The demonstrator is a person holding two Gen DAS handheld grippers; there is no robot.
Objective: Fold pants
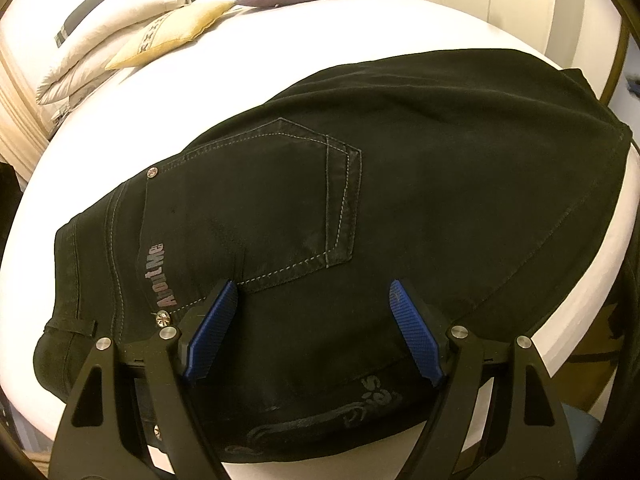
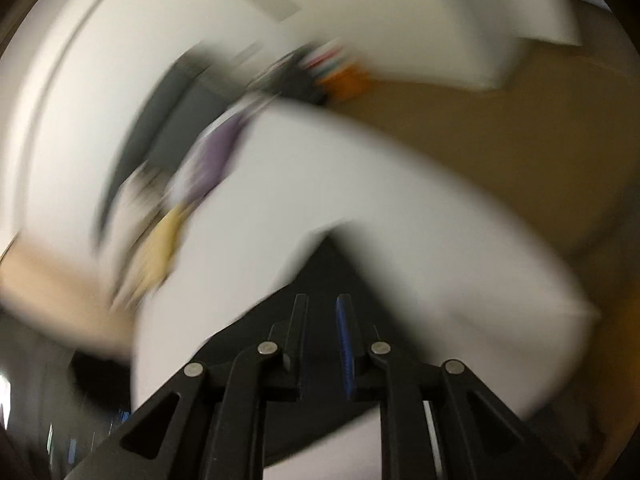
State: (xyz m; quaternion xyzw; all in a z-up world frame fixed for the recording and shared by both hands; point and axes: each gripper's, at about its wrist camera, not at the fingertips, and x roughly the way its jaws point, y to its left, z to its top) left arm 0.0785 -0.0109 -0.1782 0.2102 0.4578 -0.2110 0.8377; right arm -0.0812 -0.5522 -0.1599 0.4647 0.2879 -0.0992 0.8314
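On the white bed (image 1: 280, 60) lie black pants (image 1: 400, 180), heavy, limp denim best pinched at hem or waistband, under the left claw (image 1: 314, 304) gaping empty, while the right claw (image 2: 322, 320), blurred, looks slightly parted, nothing visibly held.

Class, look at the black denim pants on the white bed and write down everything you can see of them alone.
The black denim pants lie folded on the white bed, seat side up. Pale contrast stitching outlines a back pocket; metal rivets mark its corners, and grey lettering runs beside the waistband at the left. A faint swirling print shows along the near edge. The cloth looks thick and mostly smooth. The open left gripper hovers over it; contact is unclear.
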